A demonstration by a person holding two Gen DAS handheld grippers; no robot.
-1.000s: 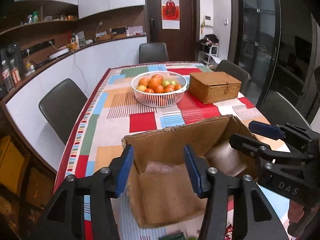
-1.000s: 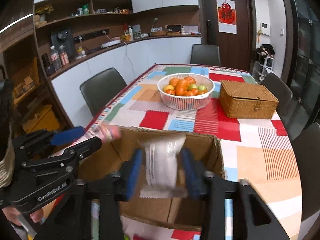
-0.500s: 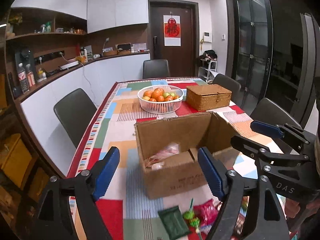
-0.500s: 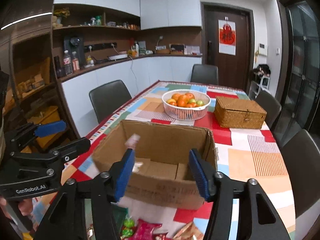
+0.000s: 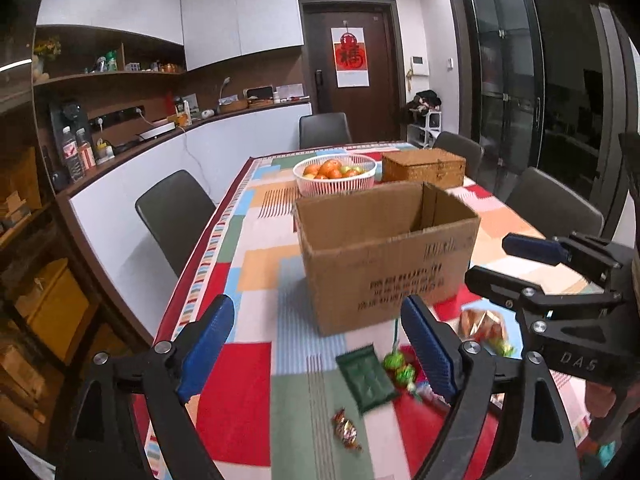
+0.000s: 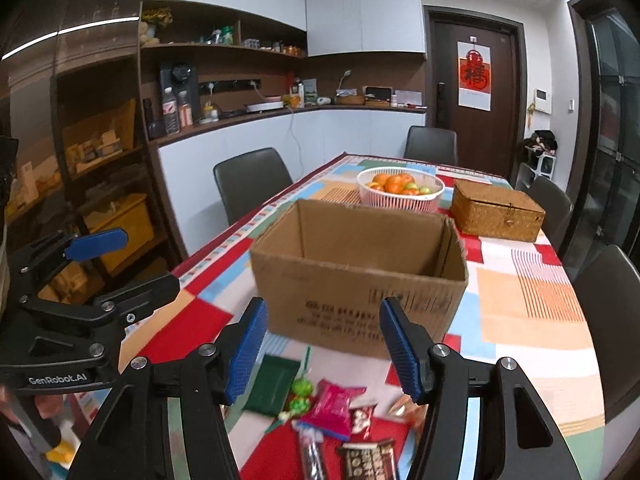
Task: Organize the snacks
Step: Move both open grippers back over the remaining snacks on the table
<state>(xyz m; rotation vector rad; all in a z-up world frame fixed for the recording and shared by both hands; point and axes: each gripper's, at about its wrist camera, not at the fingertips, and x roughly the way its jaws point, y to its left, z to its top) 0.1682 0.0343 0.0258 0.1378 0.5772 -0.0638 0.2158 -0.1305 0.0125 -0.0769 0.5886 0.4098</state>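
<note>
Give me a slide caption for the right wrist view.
Open right tool above loose snack packets, facing the cardboard box.

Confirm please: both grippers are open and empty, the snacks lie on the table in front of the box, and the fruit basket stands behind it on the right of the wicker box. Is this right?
One detail is wrong. The fruit basket stands left of the wicker box, not right; the right wrist view shows it. The rest holds: left gripper and right gripper are open and empty, and the snacks lie on the table before the box.

Matt corrugated cardboard box point(image 6: 360, 284); behind it, rough woven wicker chest point(image 6: 498, 216); before it, seemingly glossy foil wrappers point(image 6: 334, 408).
</note>
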